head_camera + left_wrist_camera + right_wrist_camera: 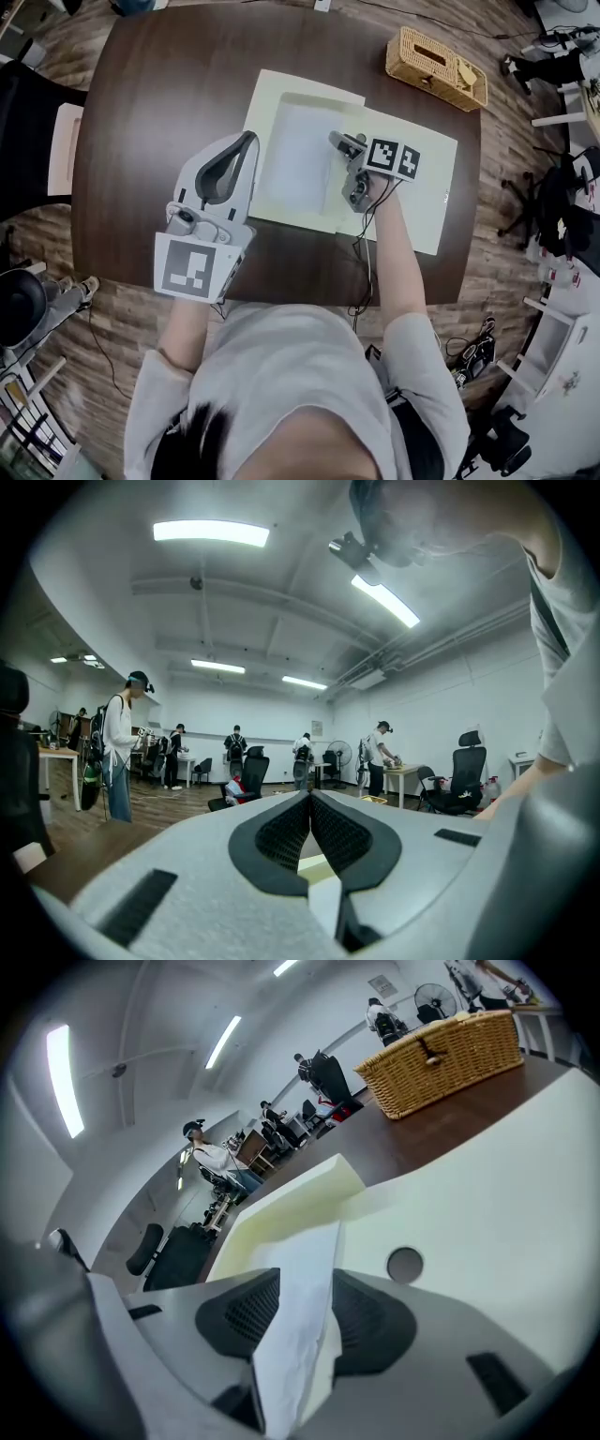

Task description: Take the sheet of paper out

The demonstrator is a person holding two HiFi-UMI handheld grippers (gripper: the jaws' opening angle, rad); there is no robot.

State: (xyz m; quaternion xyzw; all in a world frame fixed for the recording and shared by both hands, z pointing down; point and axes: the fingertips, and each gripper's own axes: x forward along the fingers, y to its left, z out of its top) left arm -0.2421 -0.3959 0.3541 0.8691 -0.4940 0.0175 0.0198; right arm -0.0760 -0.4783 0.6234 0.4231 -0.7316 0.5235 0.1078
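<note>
My left hand-held gripper (309,801) points level at the left edge of the cream folder (412,178). Its jaws are drawn together at the tips, with a pale strip of that edge running in between them. I take it to be clamped on the folder, so the folder stays put on the brown surface (169,94) while the other hand works.

The sheet of paper (298,159) lies in the opened folder on its left half and has not been lifted out. Its right edge curls up between the jaws of my right hand-held gripper (302,1283), which tilts downward. Those jaws stand wide with the pads off the paper on both sides, so nothing is gripped there. I judge the wide opening lets the thin edge sit deep before I squeeze. A wicker basket (435,67) sits well apart.
</note>
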